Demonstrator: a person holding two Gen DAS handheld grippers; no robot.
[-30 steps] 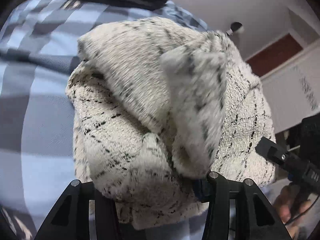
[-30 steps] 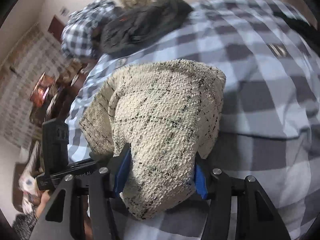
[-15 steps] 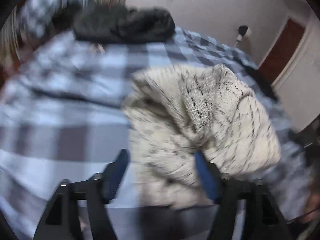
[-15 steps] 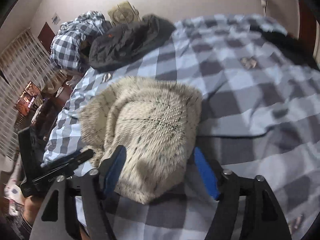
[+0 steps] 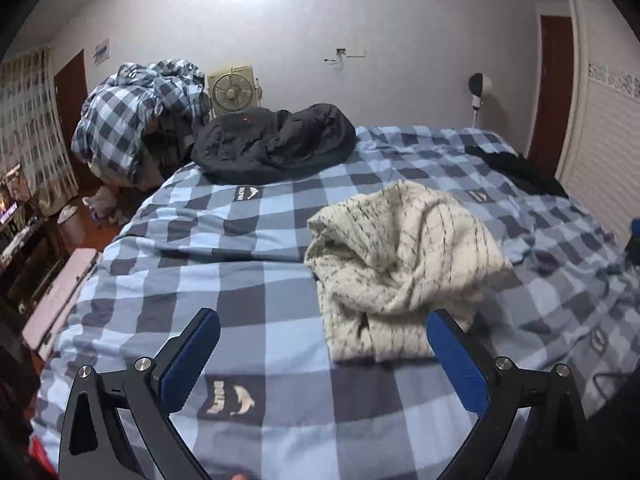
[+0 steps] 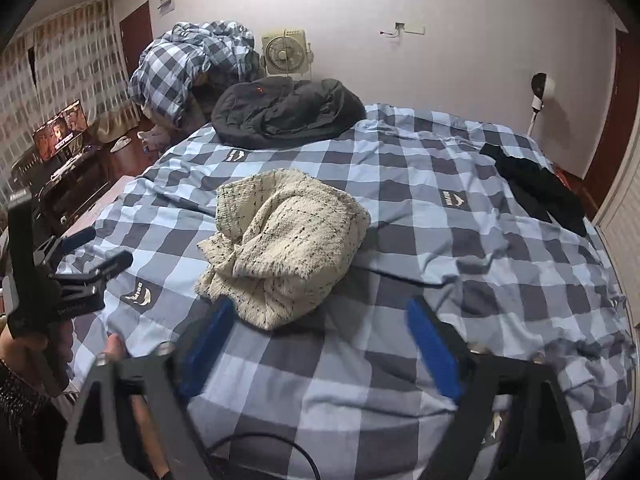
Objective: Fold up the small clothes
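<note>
Left claw (image 5: 322, 354): spread wide, just been opening, nothing between the blue pads.
Right claw (image 6: 320, 346): likewise wide, just been opening, empty.
Cream knit garment (image 5: 400, 264): bunched on the bed, just beyond both claws; ahead-right of the left, ahead-left of the right, touching neither.
Bed (image 5: 248, 280): blue checked cover under everything.
Dark jacket (image 5: 276, 144): well beyond, at far edge.
Black cloth (image 6: 540, 188): far right.
</note>
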